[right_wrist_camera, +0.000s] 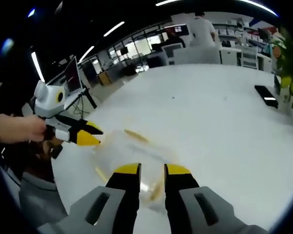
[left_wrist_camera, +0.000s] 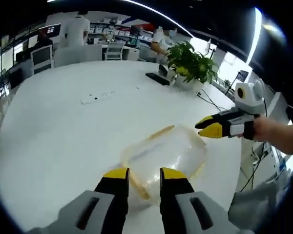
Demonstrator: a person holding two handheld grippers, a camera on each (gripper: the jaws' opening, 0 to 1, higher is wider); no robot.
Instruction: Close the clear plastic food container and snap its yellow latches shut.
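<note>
The clear plastic food container [left_wrist_camera: 163,156] lies on the white worktop [left_wrist_camera: 63,126] just ahead of my left gripper [left_wrist_camera: 144,174], its yellow latches [left_wrist_camera: 161,131] blurred; the lid seems on, though I can't be sure. Both my grippers' fingers stand narrowly apart, holding nothing. My right gripper [left_wrist_camera: 207,127] hovers beside the far end. I should steady one end and press each latch squarely down.

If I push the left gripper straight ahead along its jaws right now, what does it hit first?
Most likely the clear plastic food container: it lies on the white table directly beyond the left gripper, whose jaws are apart. The depth between them is hard to judge.
</note>
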